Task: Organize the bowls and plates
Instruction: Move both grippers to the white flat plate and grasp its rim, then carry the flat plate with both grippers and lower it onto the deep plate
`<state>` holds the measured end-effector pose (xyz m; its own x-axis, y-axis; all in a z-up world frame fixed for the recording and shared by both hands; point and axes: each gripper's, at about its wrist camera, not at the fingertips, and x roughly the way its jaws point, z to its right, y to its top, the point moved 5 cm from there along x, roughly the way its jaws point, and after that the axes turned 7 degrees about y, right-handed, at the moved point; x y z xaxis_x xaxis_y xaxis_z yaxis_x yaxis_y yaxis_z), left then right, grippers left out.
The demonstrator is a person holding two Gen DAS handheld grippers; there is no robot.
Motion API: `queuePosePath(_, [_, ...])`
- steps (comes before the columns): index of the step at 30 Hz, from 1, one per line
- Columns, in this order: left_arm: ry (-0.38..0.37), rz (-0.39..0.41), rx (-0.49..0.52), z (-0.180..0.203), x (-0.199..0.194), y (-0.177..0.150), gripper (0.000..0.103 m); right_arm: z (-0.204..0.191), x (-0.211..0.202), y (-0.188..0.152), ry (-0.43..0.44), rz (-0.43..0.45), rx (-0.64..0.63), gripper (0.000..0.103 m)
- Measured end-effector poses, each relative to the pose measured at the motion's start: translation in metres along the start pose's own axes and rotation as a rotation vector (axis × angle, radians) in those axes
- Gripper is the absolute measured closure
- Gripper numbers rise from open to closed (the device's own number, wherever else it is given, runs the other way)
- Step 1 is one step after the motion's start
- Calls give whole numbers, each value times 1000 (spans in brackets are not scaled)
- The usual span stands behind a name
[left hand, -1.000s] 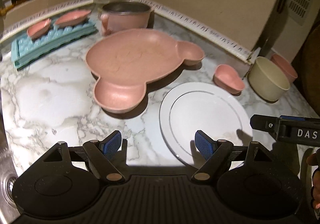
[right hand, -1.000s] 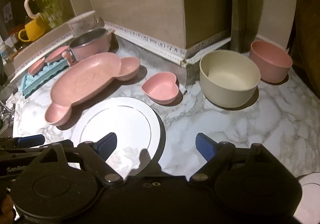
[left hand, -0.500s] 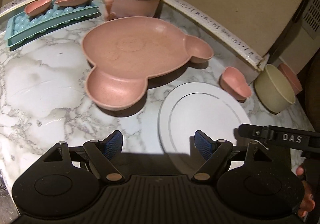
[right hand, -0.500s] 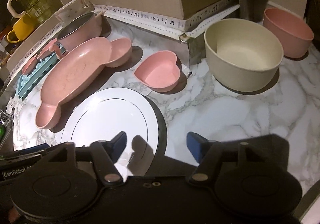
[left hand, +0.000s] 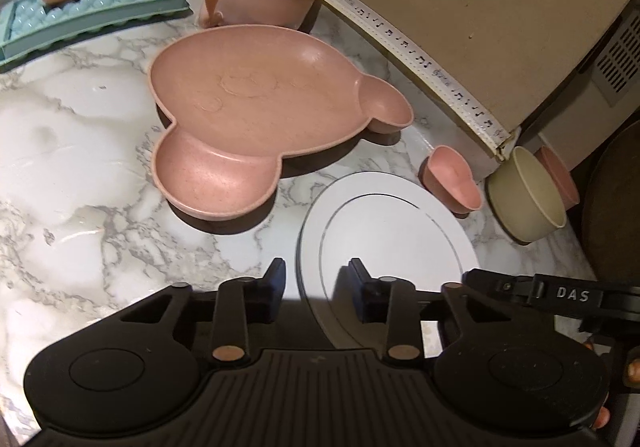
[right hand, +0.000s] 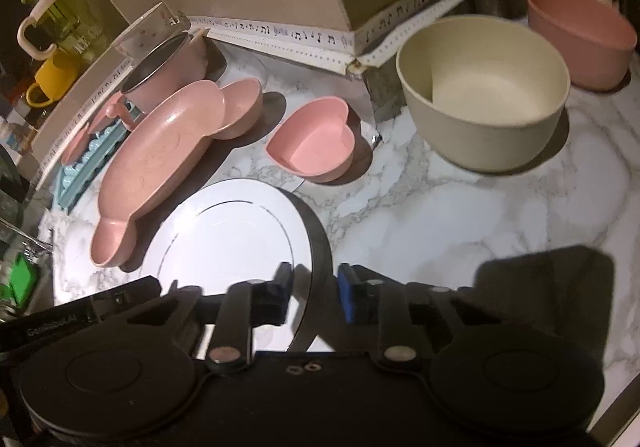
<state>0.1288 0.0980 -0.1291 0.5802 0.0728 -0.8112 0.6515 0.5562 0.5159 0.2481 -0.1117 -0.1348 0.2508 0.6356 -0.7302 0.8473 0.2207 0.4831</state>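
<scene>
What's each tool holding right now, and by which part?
Both tools straddle the white plate at its near rim, left tool on the left edge, right tool on the right. Fingers narrowed, but a closed hold cannot be told.

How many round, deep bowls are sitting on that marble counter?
2: a cream bowl by the wall corner and a pink bowl right behind it. Others may be hidden out of view.

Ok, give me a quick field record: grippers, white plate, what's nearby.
left gripper: open, straddling white plate's left rim
right gripper: open, narrow gap, straddling the plate's right rim
white plate: flat on marble counter
nearby: bear-shaped pink plate, heart-shaped pink bowl, cream bowl, pink bowl
</scene>
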Motion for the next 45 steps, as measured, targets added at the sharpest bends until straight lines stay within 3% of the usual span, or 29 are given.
queuePosePath(7, [-36,-11,-18,-4,2,2,85,3,0,-2,51,-8,42,97])
queuePosePath(23, [-112,-51,5,4,-5,-13,88,8,-19,-14,52,7,47,98])
queuePosePath(32, [-185,-62,82,38,-21,-21,88,23,-59,-28,54,50,67,98])
queuePosePath(45, [-311,-90,250,121,-42,-44,88,62,-142,-57,-1,176,144,98])
